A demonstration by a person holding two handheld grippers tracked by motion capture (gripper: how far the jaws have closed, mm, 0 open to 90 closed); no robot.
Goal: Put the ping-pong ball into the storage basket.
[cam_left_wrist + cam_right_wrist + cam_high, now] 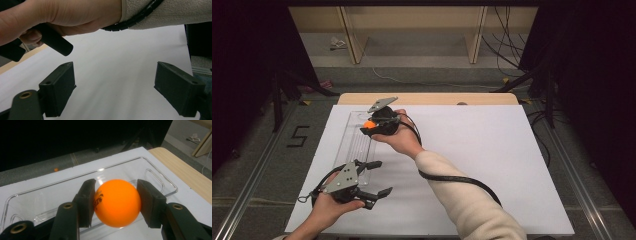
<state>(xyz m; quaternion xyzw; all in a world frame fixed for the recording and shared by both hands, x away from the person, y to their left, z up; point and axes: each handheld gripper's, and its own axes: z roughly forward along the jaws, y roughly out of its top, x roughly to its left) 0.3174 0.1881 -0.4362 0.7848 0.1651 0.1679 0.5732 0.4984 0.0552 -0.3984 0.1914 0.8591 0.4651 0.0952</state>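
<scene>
An orange ball (116, 202) is clamped between the two black pads of my right gripper (116, 201), which is shut on it. The ball (369, 124) hangs just above the far end of a clear plastic tray (356, 142) lying on the white sheet at the left. In the right gripper view the tray (62, 192) lies below the ball. My left gripper (377, 178) rests near the front left, beside the tray's near end. Its jaws stand wide apart over bare white paper, and the left gripper (115, 87) holds nothing.
A white sheet (492, 150) covers the table, with the wooden edge (427, 98) showing at the back. The right forearm (160, 12) in a cream sleeve, with its black cable (452, 177), crosses the sheet's middle. Dark floor and cables surround the table.
</scene>
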